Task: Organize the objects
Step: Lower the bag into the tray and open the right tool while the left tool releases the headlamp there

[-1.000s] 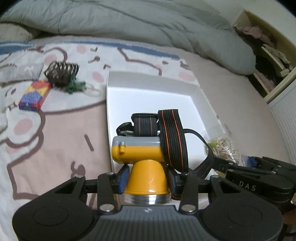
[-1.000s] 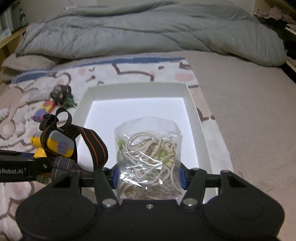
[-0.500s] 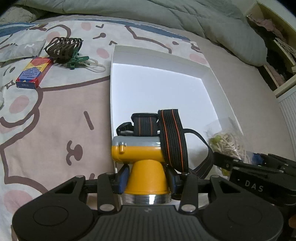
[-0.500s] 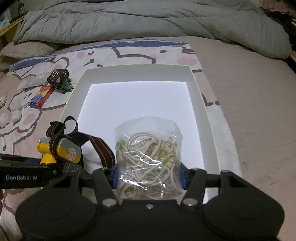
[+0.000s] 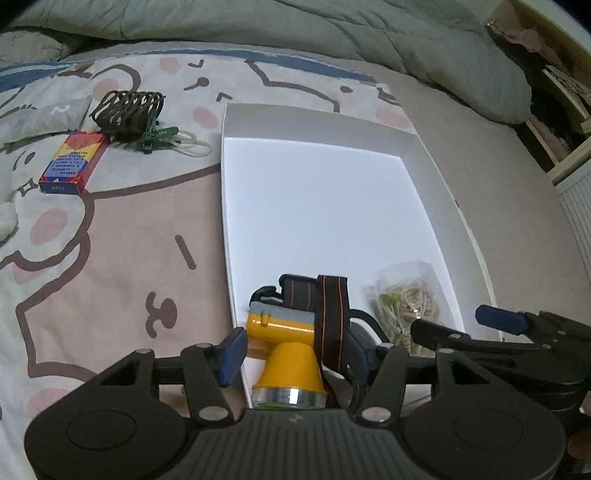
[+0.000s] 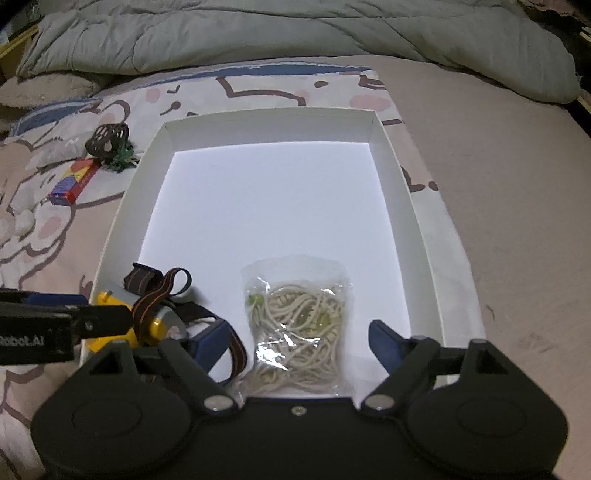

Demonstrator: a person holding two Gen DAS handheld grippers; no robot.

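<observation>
While I look along my left tool (image 5: pixel 293 356), its blue pads stand wide on either side of the yellow headlamp (image 5: pixel 286 343), and I see a gap at the left pad; the right pad is partly hidden by the black-and-orange strap (image 5: pixel 332 314), so I cannot tell whether it touches. The headlamp sits at the near left corner of the white box (image 5: pixel 421 147), lens toward the camera. My right tool (image 6: pixel 301 341) is wide too, its pads apart from the clear bag of rubber bands (image 6: pixel 297 328) lying between them on the box floor, near the front wall. From the right wrist view the headlamp (image 6: pixel 122 314) lies just left of the bag, inside the box, with the left tool (image 6: pixel 55 325) reaching in over it. Beyond the box's left wall (image 6: pixel 122 210), on the cartoon-print bedsheet (image 5: pixel 110 258), lies a colourful small carton (image 5: pixel 72 162); just past it sit a brown hair claw (image 5: pixel 127 110) and a green clip (image 5: pixel 157 134), touching or nearly so, with pale loops (image 5: pixel 192 144) beside the clip. Farthest back, a grey duvet (image 6: pixel 295 33) is bunched across the bed.
</observation>
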